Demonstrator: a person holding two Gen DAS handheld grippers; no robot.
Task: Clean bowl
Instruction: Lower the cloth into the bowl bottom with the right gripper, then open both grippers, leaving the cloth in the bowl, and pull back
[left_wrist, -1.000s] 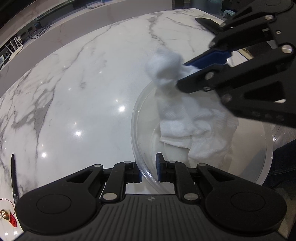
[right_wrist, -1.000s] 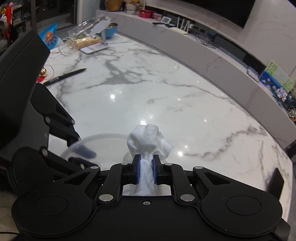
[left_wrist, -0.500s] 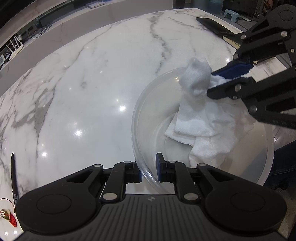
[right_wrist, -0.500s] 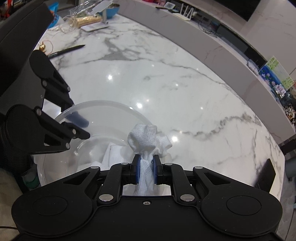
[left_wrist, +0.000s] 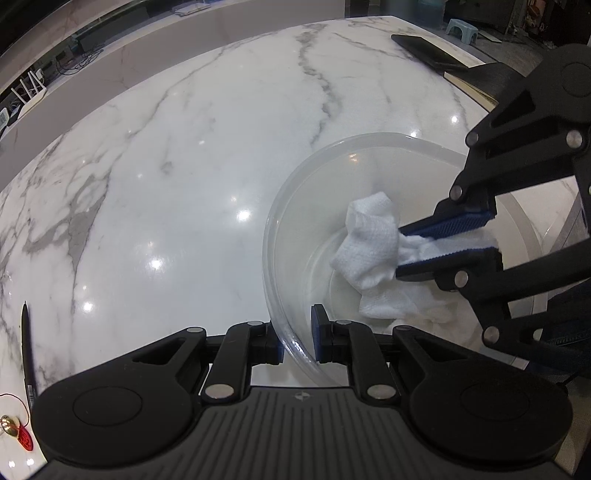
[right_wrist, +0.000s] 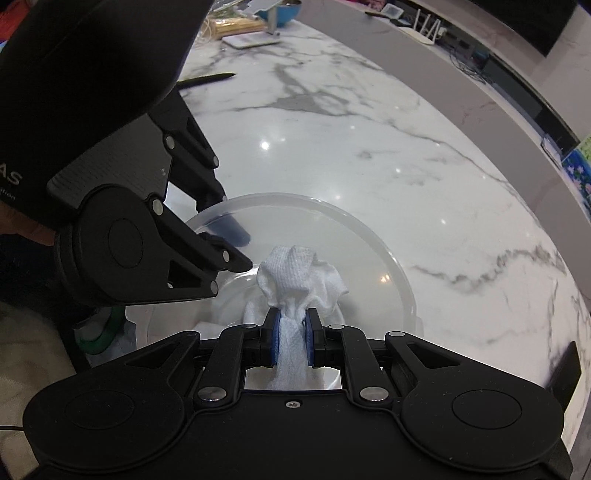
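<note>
Holding the bowl (left_wrist: 369, 147) still is my left gripper's (left_wrist: 297, 334) job. Its fingers (left_wrist: 317, 332) are clenched on the near rim, one inside and one outside the clear wall, so the bowl will not slide on the shiny marble desk (left_wrist: 184, 166) when I rub it. The bowl sits near the desk's close edge, toward its right side in the left view. Far off by the left edge lie a black pen (left_wrist: 26, 354) and a little red charm (left_wrist: 25, 439).

Moving right, my right gripper (left_wrist: 400, 249) pinches a white cloth (left_wrist: 373, 240). Its fingers are squeezed tight on the bunched middle, so a soft puff sticks out in front to wipe with. The rest of the cloth lies on the bowl's bottom.

One second ago the puff was up above the far rim, high over the bowl. Half a second ago it was lower, by the rim. Now it is down inside, close to the floor of the bowl; I cannot tell if it touches. My left gripper has not moved, and both grips look the same as before. I think the wiping is just starting.
</note>
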